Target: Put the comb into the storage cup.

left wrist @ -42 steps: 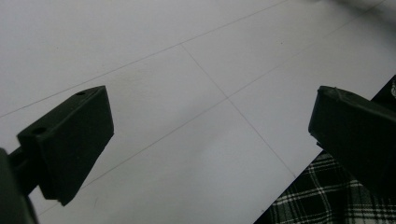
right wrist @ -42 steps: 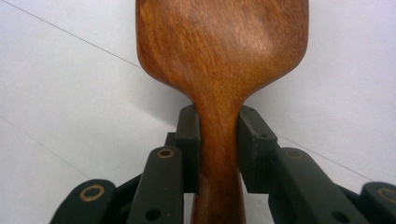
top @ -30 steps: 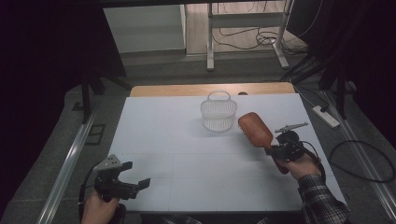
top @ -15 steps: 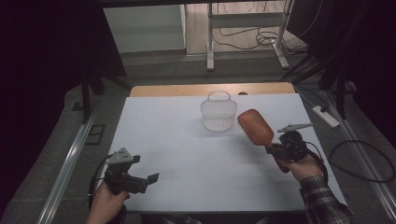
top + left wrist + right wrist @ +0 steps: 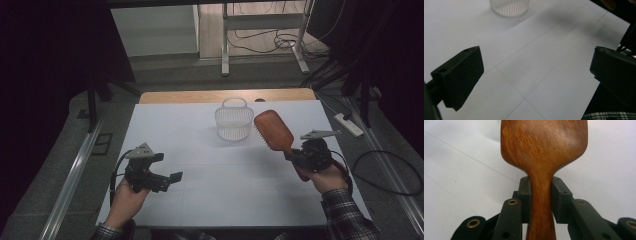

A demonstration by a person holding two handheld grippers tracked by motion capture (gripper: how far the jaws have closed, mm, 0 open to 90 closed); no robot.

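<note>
Gripping the wooden hairbrush (image 5: 274, 131) by its handle, the right gripper (image 5: 300, 157) angles it toward the basket (image 5: 233, 121); left gripper (image 5: 167, 180) jaws open.

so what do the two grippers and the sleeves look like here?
Both are black handheld units. The left gripper and the right gripper each carry a grey three-cornered plate on top and trail a black cable. The jaws are blocky black pads on linkage arms with brass-coloured pivot rings. Both sleeves are plaid.

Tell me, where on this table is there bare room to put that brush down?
The wide white stretch between the left claw and the right claw is bare. So is the table's far left. It is crowded only at the back, where the wooden paddle hairbrush hangs beside the white plastic basket.
</note>
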